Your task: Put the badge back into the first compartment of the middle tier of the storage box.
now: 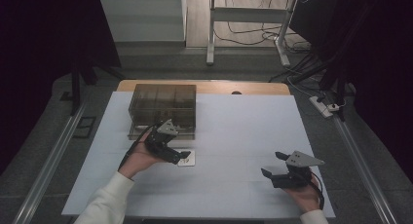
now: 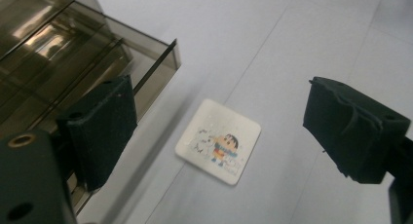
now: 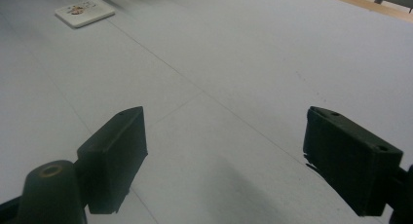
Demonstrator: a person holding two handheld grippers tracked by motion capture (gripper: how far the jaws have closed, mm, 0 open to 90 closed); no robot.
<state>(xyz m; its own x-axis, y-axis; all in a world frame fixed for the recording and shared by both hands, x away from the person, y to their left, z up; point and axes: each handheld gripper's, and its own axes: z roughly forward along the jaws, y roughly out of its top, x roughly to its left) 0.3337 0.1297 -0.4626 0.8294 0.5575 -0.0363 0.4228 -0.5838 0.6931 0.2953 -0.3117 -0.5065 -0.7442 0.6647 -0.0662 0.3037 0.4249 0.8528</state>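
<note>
Apparently lining up a pickup, the left gripper (image 2: 214,131) is hovering, jaws apart, over the cartoon coaster (image 2: 218,141); the right gripper (image 3: 241,160) is idling, jaws apart.

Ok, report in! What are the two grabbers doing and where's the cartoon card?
Left gripper open, over the cartoon card. Right gripper open, nothing between its jaws. Card flat on the white table cover, beside the smoky plastic organizer box. Nothing blocking.

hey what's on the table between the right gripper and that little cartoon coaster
Nothing: the high view shows bare white table between the right gripper and the coaster. The right gripper view agrees: bare surface up to the coaster.
</note>
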